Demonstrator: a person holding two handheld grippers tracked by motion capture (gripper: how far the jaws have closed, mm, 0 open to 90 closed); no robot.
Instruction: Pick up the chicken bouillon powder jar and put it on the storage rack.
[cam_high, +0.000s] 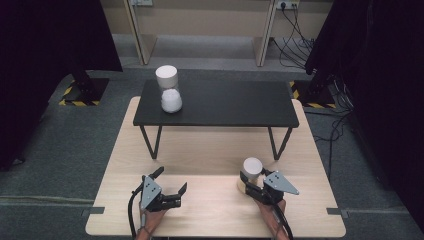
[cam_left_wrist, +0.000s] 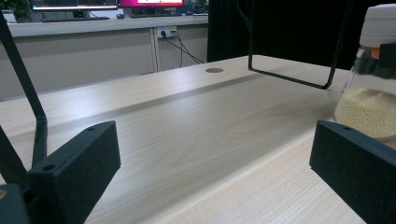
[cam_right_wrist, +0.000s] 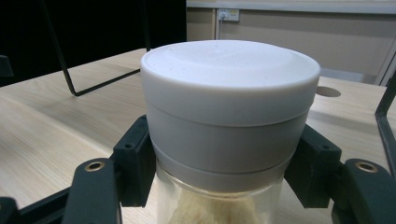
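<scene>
Item 1, jar with beige grains (cam_high: 251, 176): I see it standing upright on the light wooden table (cam_high: 210, 150), long axis vertical, grey-white lid (cam_right_wrist: 229, 100) pointing straight up. It sits toward the near right of the tabletop, just in front of the right leg of the black shelf (cam_high: 220, 102). Body is clear glass; contents are fine pale-beige grains, which in the left gripper view (cam_left_wrist: 369, 109) fill the lower part, with empty glass above them up to the lid. The lid is closed on the neck.

Item 2, right gripper (cam_high: 256, 186): I have its jaws clamped on the jar, one on each side, pressing just under the lid's lower edge at the neck. No gap shows between jaws and jar in the right gripper view.

Item 3, left gripper (cam_high: 172, 185): jaws spread wide, nothing between them, resting low over the near left of the table, well apart from the jar. Its jaws point toward the right, with the jar at the right edge of its own view.

Item 4, jar with white contents (cam_high: 169, 90): stands upright on the left end of the black shelf, long axis vertical, white lid on top. Clear body, white material filling the lower part.
</scene>
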